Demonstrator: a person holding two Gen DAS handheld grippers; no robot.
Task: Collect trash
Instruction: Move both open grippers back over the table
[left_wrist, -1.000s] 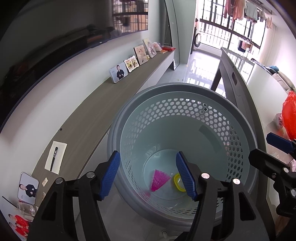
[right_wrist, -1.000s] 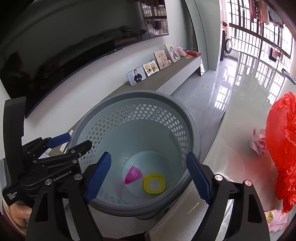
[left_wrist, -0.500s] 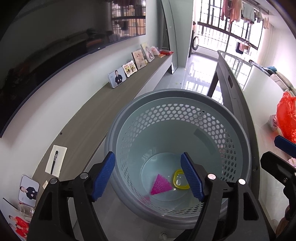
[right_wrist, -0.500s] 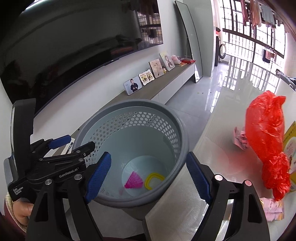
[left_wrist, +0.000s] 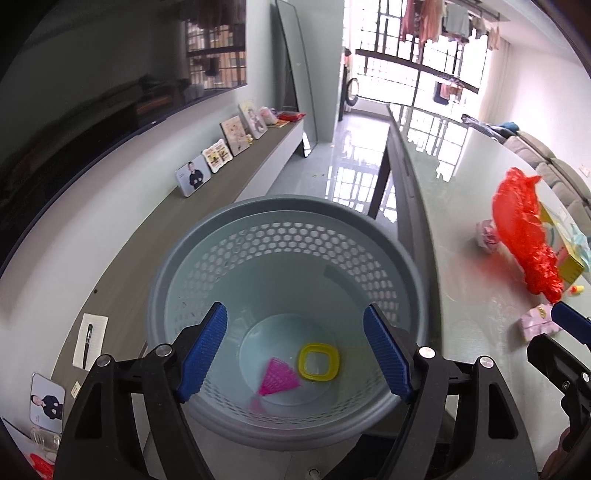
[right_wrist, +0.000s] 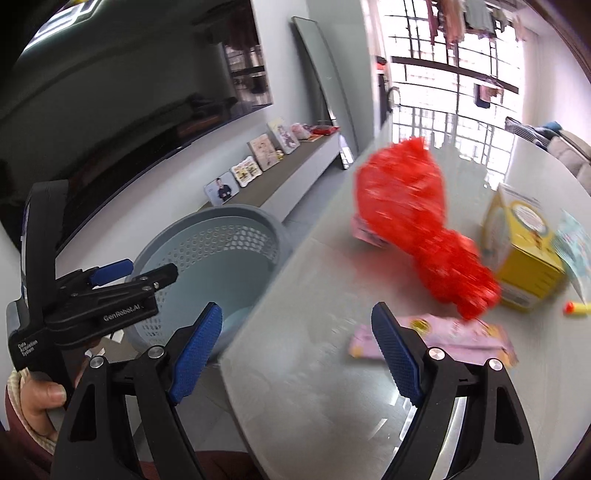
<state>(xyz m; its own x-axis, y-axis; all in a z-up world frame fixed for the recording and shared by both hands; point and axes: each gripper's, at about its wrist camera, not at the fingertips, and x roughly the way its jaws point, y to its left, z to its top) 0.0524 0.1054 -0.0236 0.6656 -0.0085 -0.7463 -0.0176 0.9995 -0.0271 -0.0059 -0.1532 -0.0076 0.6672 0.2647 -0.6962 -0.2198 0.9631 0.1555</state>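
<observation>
A grey perforated basket (left_wrist: 284, 218) stands on the floor beside the table; a pink shuttlecock (left_wrist: 277, 377) and a yellow square ring (left_wrist: 318, 361) lie at its bottom. My left gripper (left_wrist: 295, 350) hovers above the basket, its jaws opening with nothing between them. My right gripper (right_wrist: 297, 347) is open and empty over the table's near edge, pointing toward a red plastic bag (right_wrist: 417, 229), a pink packet (right_wrist: 454, 338) and a yellow box (right_wrist: 524, 251). The basket (right_wrist: 221, 229) and the left gripper (right_wrist: 110, 288) also show in the right wrist view.
The glossy table (right_wrist: 314, 387) also holds a small orange-tipped yellow piece (right_wrist: 576, 308) and a crumpled pink wrapper (left_wrist: 487, 234). A low shelf (left_wrist: 221, 199) with photo frames runs along the wall under a dark screen. A hand (right_wrist: 40, 395) holds the left gripper.
The left gripper's jaws have spread wider and pulled up and back from the basket. The right gripper has swung right, from over the basket to over the table with the red bag.
</observation>
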